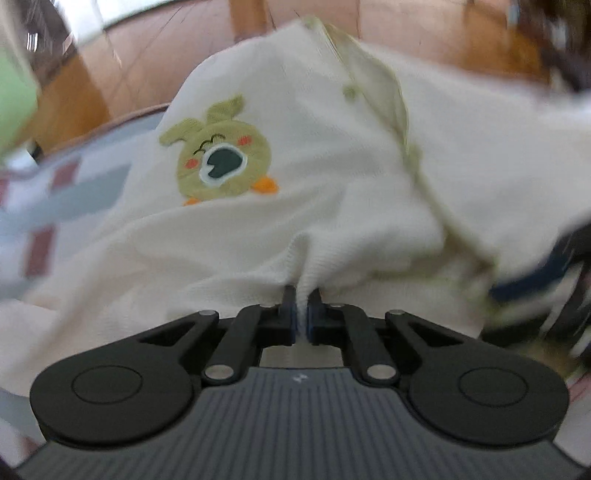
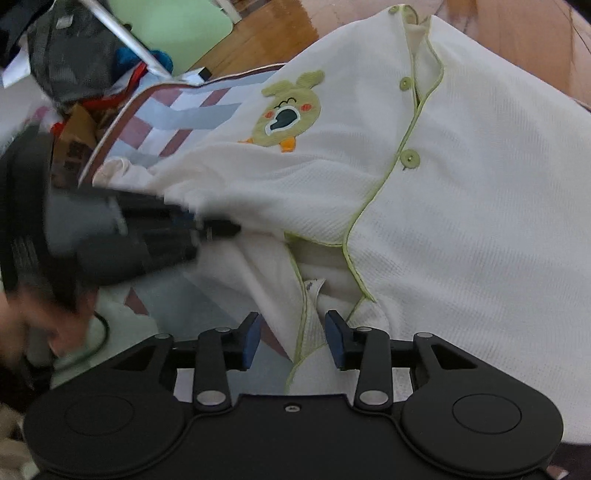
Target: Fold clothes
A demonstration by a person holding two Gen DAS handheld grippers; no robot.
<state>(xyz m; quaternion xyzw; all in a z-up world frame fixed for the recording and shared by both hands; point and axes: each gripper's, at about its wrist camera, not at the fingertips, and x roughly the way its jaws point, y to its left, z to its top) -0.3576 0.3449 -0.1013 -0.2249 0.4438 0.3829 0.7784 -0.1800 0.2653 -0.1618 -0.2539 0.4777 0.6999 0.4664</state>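
- Closest in the left wrist view, the left gripper point(image 1: 303, 314) has its two fingers pinched together on a fold of the shirt point(image 1: 332, 177), the cream knit bunching up between the blue pads.
- From the right wrist view, the right gripper point(image 2: 293, 341) has its fingers spread apart, with the shirt's green-piped hem hanging loose in the gap; neither pad is pressing on it.
- That shirt is cream with lime piping and green buttons point(image 2: 410, 158), and lies spread over the cloth point(image 2: 177, 122), its collar end farthest from both cameras.
- Its chest patch point(image 1: 221, 155) is a green cartoon creature with an open mouth, pink cheeks and orange feet.
- Underneath, the cloth is a quilted spread in grey, white and maroon blocks with a brown border, showing to the left of the shirt.
- Beyond the cloth's edge runs a wooden floor point(image 2: 258, 33), orange-brown planks.
- A pale green panel point(image 2: 177, 26) stands at the far left of the room.
- Piled at the upper left of the right wrist view is clutter point(image 2: 81, 59): dark fabric, something blue, red scraps and a metal rod.
- A hand point(image 2: 33, 321), badly blurred, grips the left gripper's body at the left edge of that view.
- Much of the left wrist view is smeared, so its right edge cannot be made out.
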